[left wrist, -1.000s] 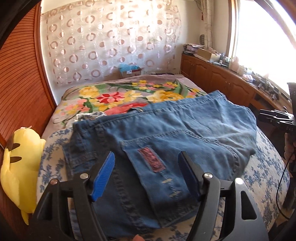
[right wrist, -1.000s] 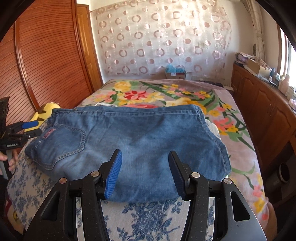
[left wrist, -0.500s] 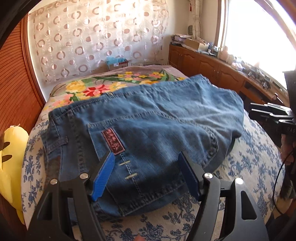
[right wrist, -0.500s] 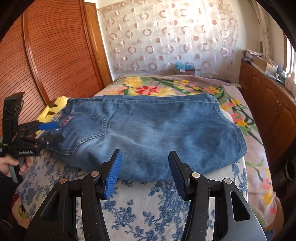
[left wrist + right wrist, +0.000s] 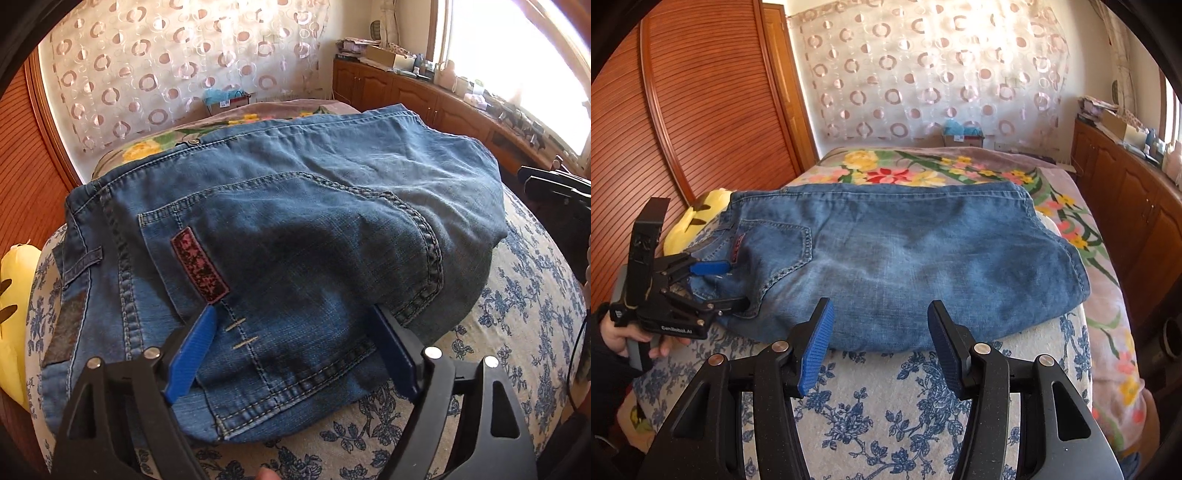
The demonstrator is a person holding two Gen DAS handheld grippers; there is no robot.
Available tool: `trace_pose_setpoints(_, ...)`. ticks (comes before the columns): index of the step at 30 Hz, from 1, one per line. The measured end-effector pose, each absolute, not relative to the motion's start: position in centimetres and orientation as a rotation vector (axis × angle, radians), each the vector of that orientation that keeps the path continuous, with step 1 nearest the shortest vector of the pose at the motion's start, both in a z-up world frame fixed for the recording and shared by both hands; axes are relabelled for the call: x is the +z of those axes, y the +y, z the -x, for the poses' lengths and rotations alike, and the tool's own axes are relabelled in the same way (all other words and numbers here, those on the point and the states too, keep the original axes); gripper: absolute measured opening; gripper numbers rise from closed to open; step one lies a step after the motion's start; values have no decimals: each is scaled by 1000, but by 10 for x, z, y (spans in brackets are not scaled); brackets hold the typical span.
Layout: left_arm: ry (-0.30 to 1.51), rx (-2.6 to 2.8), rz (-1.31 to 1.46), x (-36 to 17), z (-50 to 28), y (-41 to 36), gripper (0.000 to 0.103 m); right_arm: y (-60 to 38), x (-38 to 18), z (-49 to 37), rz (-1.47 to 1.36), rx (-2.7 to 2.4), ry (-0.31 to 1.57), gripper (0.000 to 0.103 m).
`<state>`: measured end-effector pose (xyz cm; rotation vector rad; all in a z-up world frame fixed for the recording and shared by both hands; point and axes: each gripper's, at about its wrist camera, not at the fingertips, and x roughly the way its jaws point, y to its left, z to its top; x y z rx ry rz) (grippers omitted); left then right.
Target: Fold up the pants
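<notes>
While left tool (image 5: 291, 332) spreads wide over jeans (image 5: 295, 221) pocket, right tool (image 5: 881, 332) hovers half-open, empty.

Black claw (image 5: 881, 334) frames, ribbed blue pads (image 5: 818, 339), silver screws.

Sunlit window (image 5: 517, 55) over wooden cabinets (image 5: 1126, 199); circle-patterned curtain (image 5: 923, 74) behind.

Bright daylight from the blown-out window (image 5: 517, 62) (strong fisheye bending); shadowed denim perhaps slightly soft.
</notes>
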<state>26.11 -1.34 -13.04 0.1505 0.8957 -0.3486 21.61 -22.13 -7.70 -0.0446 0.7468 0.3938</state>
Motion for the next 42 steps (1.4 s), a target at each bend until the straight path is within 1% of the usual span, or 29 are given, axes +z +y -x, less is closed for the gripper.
trace_pose_setpoints(1, 896, -350, -151, -131, -261, -14, 89, -222, -78, -217, 44, 394, 751, 54)
trace_pose_setpoints(6, 873, -316, -233, -137, -258, -22, 90, -221, -85, -217, 49, 395, 773, 54)
trace_pose_setpoints(12, 856, -320, -262, -132, -249, -21, 90, -219, -91, -213, 34, 391, 787, 54)
trace_pose_setpoints(17, 818, -373, -232, -119, -233, -23, 89, -213, -93, -203, 44, 387, 792, 54)
trace_pose_setpoints(18, 809, -381, -232, -116, -230, -25, 88, -212, -94, -201, 45, 386, 791, 54)
trace_pose_setpoints(19, 801, -399, -226, -114, -227, -27, 84, -212, -95, -197, 44, 384, 791, 54)
trace_pose_setpoints(20, 803, -426, -212, -113, -224, -28, 82, -211, -95, -195, 42, 383, 792, 54)
trace_pose_setpoints(23, 796, -492, -201, -110, -215, -40, 80, -210, -97, -185, 38, 374, 791, 54)
trace_pose_setpoints(25, 792, -515, -229, -111, -211, -53, 73, -212, -100, -179, 30, 369, 793, 54)
trace_pose_setpoints(26, 797, -528, -233, -112, -211, -59, 71, -213, -101, -177, 27, 366, 794, 54)
trace_pose_setpoints(27, 810, -548, -234, -115, -213, -65, 66, -213, -102, -174, 25, 361, 795, 54)
trace_pose_setpoints(28, 829, -560, -239, -118, -216, -71, 58, -214, -103, -172, 25, 358, 795, 54)
trace_pose_setpoints(29, 836, -556, -253, -121, -218, -76, 56, -214, -103, -170, 25, 356, 794, 54)
trace_pose_setpoints(30, 837, -543, -278, -123, -220, -81, 50, -215, -104, -168, 25, 355, 794, 54)
trace_pose_setpoints(31, 829, -532, -308, -124, -222, -85, 38, -215, -105, -166, 24, 354, 793, 54)
trace_pose_setpoints(32, 825, -524, -324, -125, -223, -86, 32, -215, -105, -164, 23, 356, 792, 54)
trace_pose_setpoints(33, 826, -517, -322, -123, -226, -86, 21, -215, -105, -163, 23, 357, 791, 54)
trace_pose_setpoints(34, 829, -524, -304, -121, -227, -83, 14, -215, -106, -162, 23, 360, 791, 54)
trace_pose_setpoints(37, 807, -527, -257, -106, -232, -73, 6, -214, -107, -163, 26, 369, 791, 54)
trace_pose_setpoints(42, 783, -513, -225, -85, -249, -66, 3, -209, -110, -175, 36, 393, 797, 54)
